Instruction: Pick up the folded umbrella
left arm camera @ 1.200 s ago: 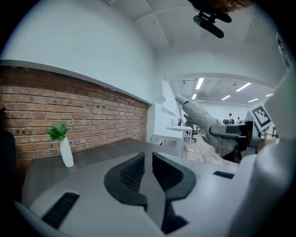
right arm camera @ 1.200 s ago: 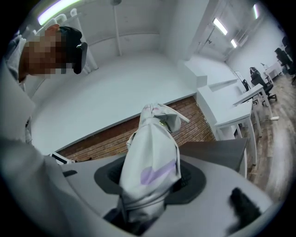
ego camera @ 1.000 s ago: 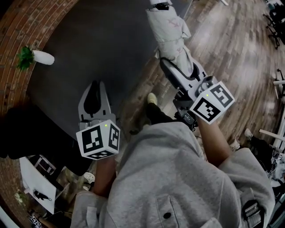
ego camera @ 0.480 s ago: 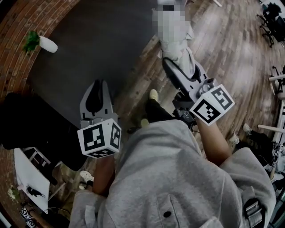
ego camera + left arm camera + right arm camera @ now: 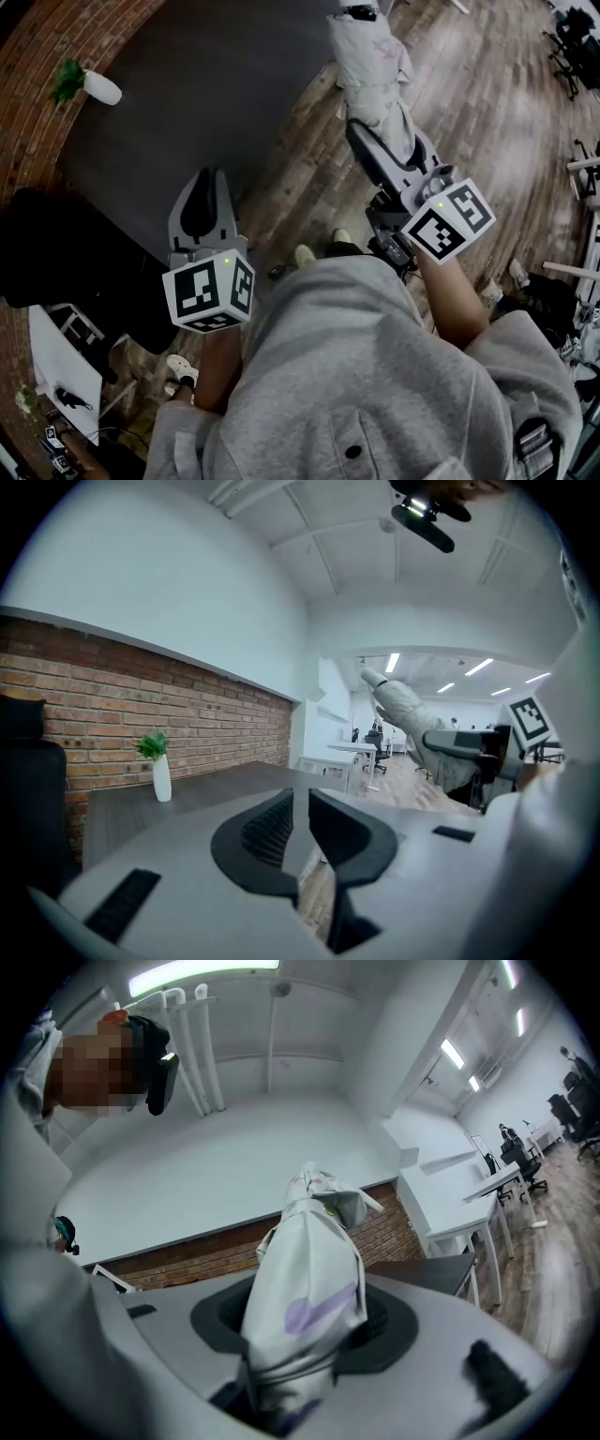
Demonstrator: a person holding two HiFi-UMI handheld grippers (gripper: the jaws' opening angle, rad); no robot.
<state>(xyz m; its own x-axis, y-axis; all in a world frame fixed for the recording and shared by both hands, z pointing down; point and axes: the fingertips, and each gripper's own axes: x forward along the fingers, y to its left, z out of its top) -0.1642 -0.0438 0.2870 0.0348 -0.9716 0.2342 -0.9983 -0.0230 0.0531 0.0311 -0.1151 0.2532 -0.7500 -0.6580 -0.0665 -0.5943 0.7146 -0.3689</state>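
Note:
The folded umbrella [image 5: 370,66], white cloth with faint purple marks, sticks out forward from my right gripper [image 5: 389,141] above the wooden floor. In the right gripper view the jaws stand on both sides of the umbrella [image 5: 305,1279] and press on its bundled lower part, so the right gripper [image 5: 305,1330] is shut on it. My left gripper [image 5: 208,178] hovers over the near edge of the dark table [image 5: 206,75]. Its jaws [image 5: 301,803] stand almost together with only a thin slit and nothing between them. The left gripper view shows the umbrella [image 5: 403,705] at the right.
A small white vase with a green plant [image 5: 91,86] stands on the table by the brick wall [image 5: 37,56]. A black chair [image 5: 56,253] is at the left, a white side table [image 5: 61,370] below it. Wooden floor [image 5: 487,122] spreads right, with office chairs far off.
The person has stepped: feet shifted, and the table and vase slid up the head view. Both grippers were carried along. The umbrella stays in the right gripper.

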